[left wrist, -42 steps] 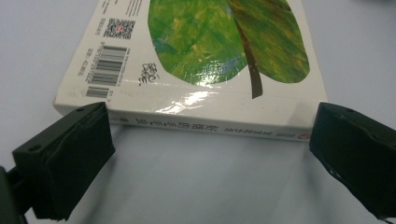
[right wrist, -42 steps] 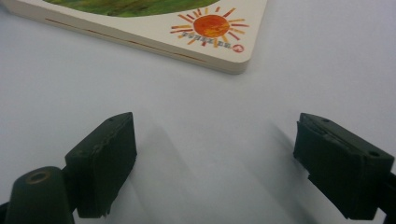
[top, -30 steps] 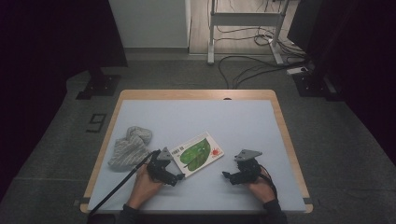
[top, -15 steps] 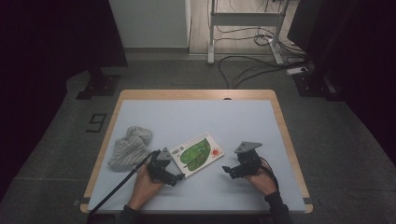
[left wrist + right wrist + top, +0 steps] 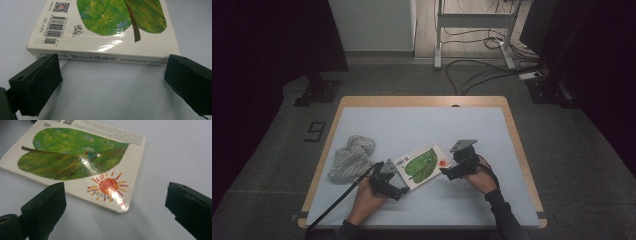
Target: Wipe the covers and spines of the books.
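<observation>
A board book (image 5: 421,165) with a green leaf and a red sun on its cover lies flat on the pale blue table top (image 5: 422,125). My left gripper (image 5: 400,186) rests at the book's near side. Its jaws stand open before the spine of the book (image 5: 107,30), not touching it, with bare table between them (image 5: 112,82). My right gripper (image 5: 448,172) hovers at the book's right corner. Its jaws have just been opening and stand wide, nothing held. The sun corner of the book (image 5: 75,157) lies just ahead of that gripper (image 5: 115,202).
A crumpled grey knitted cloth (image 5: 352,157) lies left of the book. A black cable (image 5: 337,202) trails from the left gripper over the table's front edge. The wooden table rim (image 5: 522,150) runs along the right side.
My right gripper has lifted and moved away from the person, a little to the left, toward the book's corner, and its jaws have widened. The left gripper and the book have stayed put.
</observation>
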`<state>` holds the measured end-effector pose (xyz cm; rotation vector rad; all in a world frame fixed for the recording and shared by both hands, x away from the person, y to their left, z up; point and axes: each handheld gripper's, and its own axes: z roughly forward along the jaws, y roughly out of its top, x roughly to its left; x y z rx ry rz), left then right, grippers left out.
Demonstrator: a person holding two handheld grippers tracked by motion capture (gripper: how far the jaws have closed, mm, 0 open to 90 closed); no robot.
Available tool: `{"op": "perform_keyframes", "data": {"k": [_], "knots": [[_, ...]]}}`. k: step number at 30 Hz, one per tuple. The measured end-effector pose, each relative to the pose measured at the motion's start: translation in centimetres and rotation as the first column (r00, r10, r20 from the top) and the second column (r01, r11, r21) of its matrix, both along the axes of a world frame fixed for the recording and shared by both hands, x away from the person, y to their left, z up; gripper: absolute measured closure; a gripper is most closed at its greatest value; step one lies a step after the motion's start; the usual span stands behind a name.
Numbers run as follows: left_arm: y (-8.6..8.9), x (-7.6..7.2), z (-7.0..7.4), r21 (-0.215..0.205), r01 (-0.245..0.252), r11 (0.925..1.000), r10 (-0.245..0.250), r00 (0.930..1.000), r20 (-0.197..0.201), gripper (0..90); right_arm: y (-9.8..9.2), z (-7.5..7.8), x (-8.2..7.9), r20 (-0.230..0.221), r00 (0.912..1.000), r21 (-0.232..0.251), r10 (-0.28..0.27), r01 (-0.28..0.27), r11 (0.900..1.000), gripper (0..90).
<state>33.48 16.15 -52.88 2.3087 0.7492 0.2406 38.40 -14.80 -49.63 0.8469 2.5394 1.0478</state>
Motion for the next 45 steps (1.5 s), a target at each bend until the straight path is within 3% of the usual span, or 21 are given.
{"op": "perform_keyframes", "data": {"k": [10, 24, 28, 35, 39, 45], "knots": [[0.0, -0.3, 0.0, 0.026, 0.003, 0.9997, -0.004, 0.9999, 0.015, 1.0, 1.4, -0.6, 2.6, -0.026, 0.9996, 0.016, 0.014, -0.014, 1.000, 3.0], [-0.4, -0.4, -0.1, 0.033, -0.012, 0.9994, 0.011, 0.9998, 0.019, 0.0, 2.7, -2.4, 5.0, -0.102, 0.9944, 0.020, 0.027, -0.025, 0.999, 2.2], [-0.4, -0.3, -0.1, 0.033, -0.010, 0.9994, 0.010, 0.9998, 0.019, 0.0, 3.3, -2.6, 5.6, -0.131, 0.9902, 0.046, 0.049, -0.044, 0.998, 2.3], [-0.4, -0.3, -0.1, 0.032, -0.010, 0.9994, 0.010, 0.9998, 0.018, 0.0, 4.3, -2.8, 6.0, -0.159, 0.9855, 0.071, 0.060, -0.049, 0.996, 2.5], [-0.4, -0.3, -0.1, 0.032, -0.010, 0.9994, 0.009, 0.9998, 0.017, 0.0, 4.4, -2.6, 5.9, -0.181, 0.9832, 0.089, 0.018, -0.002, 0.996, 4.2], [-0.4, -0.3, -0.1, 0.030, -0.010, 0.9995, 0.010, 0.9998, 0.016, 0.0, 4.5, -1.8, 5.9, -0.169, 0.9856, 0.122, 0.010, 0.010, 0.993, 4.5]]}}
